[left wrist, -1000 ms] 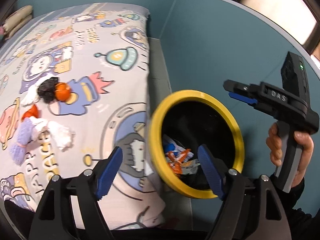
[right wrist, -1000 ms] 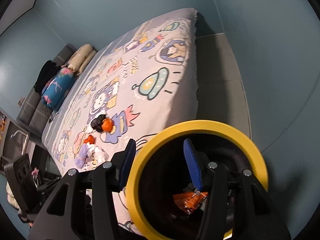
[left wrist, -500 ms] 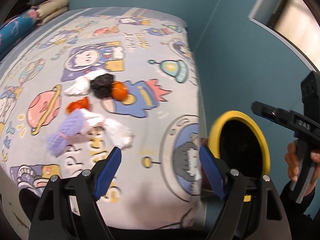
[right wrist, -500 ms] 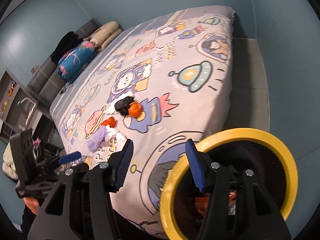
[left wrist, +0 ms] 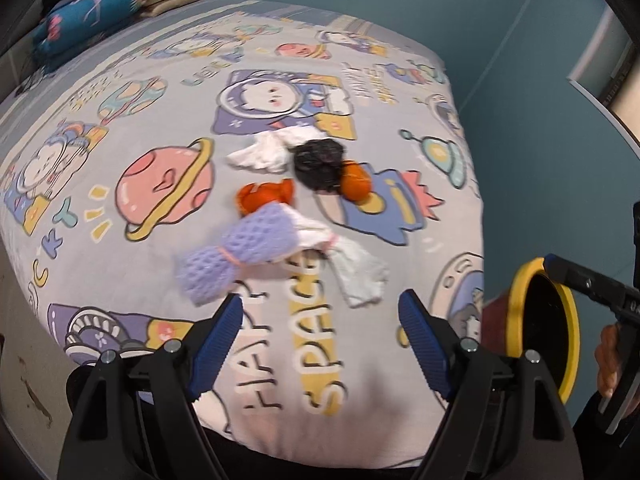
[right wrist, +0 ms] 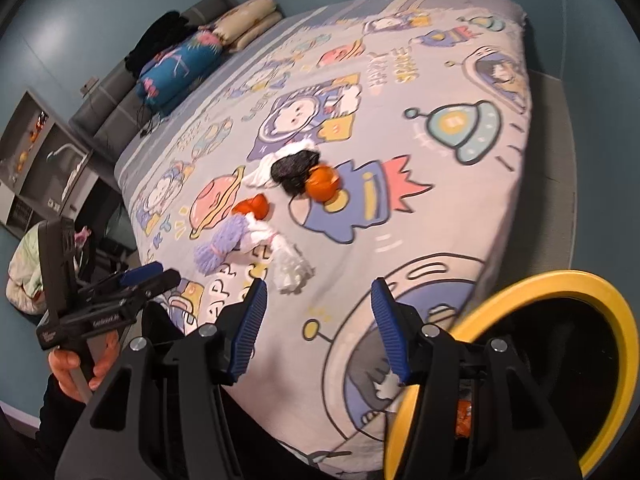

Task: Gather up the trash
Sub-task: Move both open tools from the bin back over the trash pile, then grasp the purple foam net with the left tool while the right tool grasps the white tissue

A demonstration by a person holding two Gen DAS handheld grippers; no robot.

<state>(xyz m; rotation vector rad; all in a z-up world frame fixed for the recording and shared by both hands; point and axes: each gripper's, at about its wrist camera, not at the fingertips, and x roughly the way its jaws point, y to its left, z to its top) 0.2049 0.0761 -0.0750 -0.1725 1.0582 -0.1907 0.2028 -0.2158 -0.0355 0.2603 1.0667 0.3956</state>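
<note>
Trash lies in a cluster on the bed: a purple foam net, white crumpled tissue, an orange wrapper, a black crumpled bag, an orange ball-like piece and another white tissue. A black bin with a yellow rim stands beside the bed. My left gripper is open and empty, just short of the purple net. My right gripper is open and empty, over the bed edge next to the bin.
The bed has a cartoon space-print cover. Folded pillows and a blue blanket lie at its far end. A shelf unit stands at the left. Teal walls close in on the right.
Both grippers swung left, away from the bin and towards the trash cluster on the bed. The bin has slid to the right edge of both views. Both stay open.
</note>
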